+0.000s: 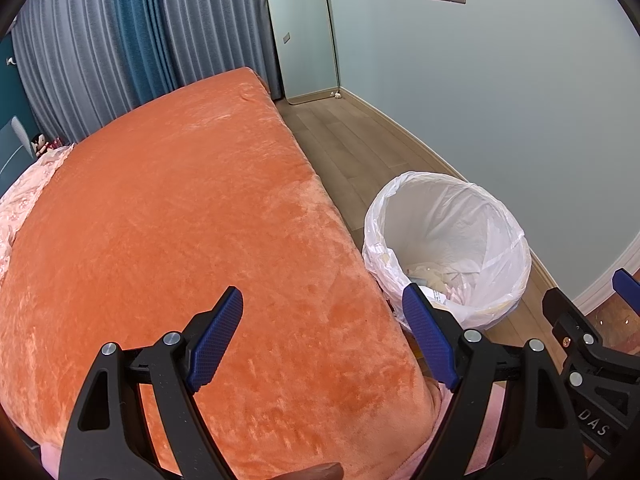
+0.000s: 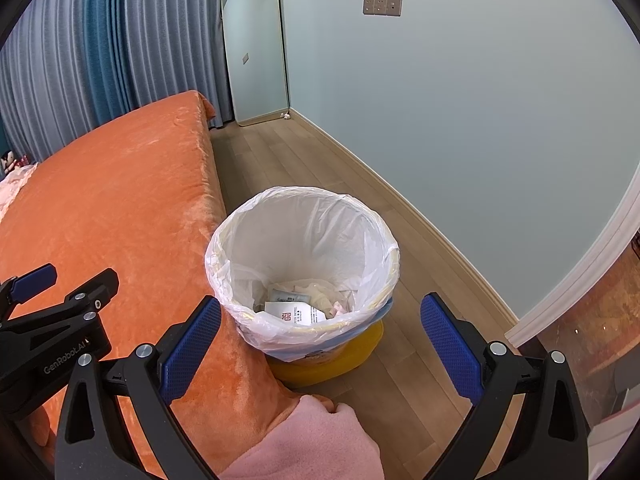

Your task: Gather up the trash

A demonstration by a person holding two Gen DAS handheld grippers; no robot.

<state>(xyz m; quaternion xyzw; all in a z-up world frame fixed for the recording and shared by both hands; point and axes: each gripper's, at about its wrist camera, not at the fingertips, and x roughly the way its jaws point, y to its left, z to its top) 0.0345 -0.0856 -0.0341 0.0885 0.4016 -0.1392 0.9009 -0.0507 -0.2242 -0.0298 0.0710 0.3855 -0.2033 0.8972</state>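
Note:
A yellow bin lined with a white plastic bag [image 2: 304, 216] [image 1: 448, 208] stands on the wooden floor beside the bed. Paper wrappers and a printed white sachet [image 2: 298, 314] lie at its bottom. My right gripper [image 2: 320, 320] hangs open just in front of the bin's near rim, with nothing between its blue pads. My left gripper [image 1: 322, 312] is open too, held over the orange blanket's corner, empty. Each gripper shows at the edge of the other's view: the left gripper's fingers [image 2: 36, 280] and the right gripper's fingers [image 1: 628, 288].
The bed under an orange plush blanket [image 1: 180, 220] fills the left side. A pink cloth [image 2: 304, 440] hangs at its near corner. A tall mirror [image 2: 256, 48] leans on the far wall by grey and teal curtains [image 1: 120, 40]. Bare wooden floor [image 2: 300, 152] runs between bed and wall.

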